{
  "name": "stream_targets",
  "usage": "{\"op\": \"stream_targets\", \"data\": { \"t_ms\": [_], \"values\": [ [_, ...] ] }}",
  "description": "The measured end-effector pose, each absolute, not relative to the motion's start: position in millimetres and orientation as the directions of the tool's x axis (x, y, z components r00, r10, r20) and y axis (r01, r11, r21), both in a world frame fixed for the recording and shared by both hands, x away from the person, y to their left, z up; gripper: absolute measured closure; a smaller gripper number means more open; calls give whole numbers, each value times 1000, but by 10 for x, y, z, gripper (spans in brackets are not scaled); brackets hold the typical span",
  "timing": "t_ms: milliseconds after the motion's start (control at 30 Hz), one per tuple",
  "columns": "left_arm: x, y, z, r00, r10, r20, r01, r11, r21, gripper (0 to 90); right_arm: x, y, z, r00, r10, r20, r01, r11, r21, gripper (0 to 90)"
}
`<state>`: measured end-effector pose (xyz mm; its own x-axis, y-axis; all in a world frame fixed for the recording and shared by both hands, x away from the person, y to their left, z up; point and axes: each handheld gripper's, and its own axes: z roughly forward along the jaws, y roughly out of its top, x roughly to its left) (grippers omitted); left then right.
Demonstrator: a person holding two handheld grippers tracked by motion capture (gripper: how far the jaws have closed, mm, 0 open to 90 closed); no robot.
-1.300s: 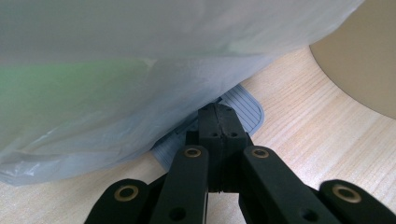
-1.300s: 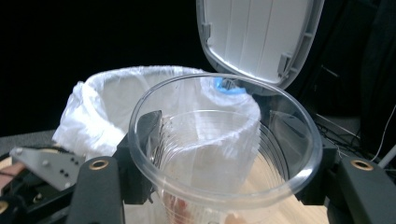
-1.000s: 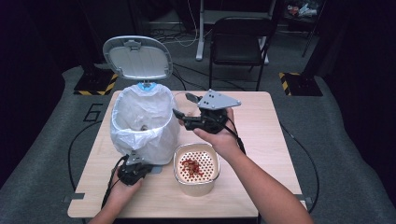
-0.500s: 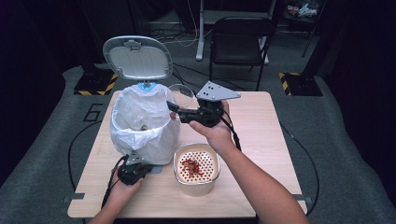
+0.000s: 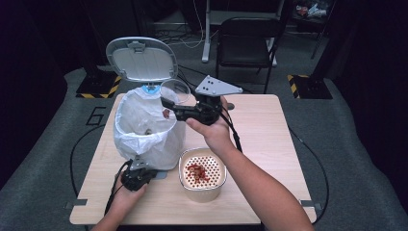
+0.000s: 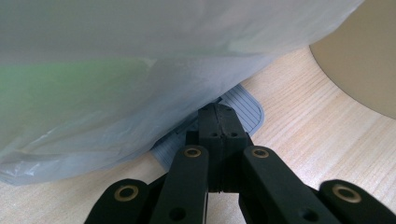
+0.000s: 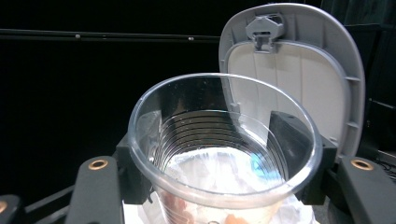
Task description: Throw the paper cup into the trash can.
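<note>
Right gripper point(image 7: 219, 186) fingers clamp ribbed clear cup point(image 7: 224, 154) — left gripper point(image 6: 219, 135) fingers together.

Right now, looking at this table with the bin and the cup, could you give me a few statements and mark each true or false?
1. The bin's lid stands open. True.
2. The right tool holds a clear cup over the bin. True.
3. The left tool is wide open. False: its jaws are shut, resting at the pedal by the bin's foot.
4. The bowl on the table is empty. False: reddish bits lie on its perforated insert.
5. The bin has a white bag in it. True.
</note>
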<state>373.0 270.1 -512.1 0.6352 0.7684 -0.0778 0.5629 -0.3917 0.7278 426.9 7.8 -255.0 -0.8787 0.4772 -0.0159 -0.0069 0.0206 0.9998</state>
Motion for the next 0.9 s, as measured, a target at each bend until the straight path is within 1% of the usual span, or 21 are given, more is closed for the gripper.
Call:
{"op": "stream_targets", "data": {
  "t_ms": [133,167,300,500,533,900],
  "values": [
    [3729,2701,-5122,635,768,-82,566,-390,726,900,4291,186,-2526,-880,475,-22,-9,30,1000,359],
    [3725,2709,-5113,620,783,-51,560,-397,727,900,4298,214,-2521,-880,474,-25,-12,31,999,359],
    [3738,2721,-5111,635,772,-37,546,-415,728,900,4320,317,-2503,-880,475,-29,-17,30,999,359],
    [3735,2718,-5109,631,775,-36,548,-413,727,900,4369,468,-2478,-878,478,-33,-16,40,999,359],
    [3744,2732,-5098,644,765,-3,529,-442,724,900,4383,491,-2476,-875,482,-36,-18,41,999,359],
    [3743,2732,-5101,643,766,-3,527,-440,727,900,4507,704,-2529,-867,498,-18,8,49,999,357]
  ]
}}
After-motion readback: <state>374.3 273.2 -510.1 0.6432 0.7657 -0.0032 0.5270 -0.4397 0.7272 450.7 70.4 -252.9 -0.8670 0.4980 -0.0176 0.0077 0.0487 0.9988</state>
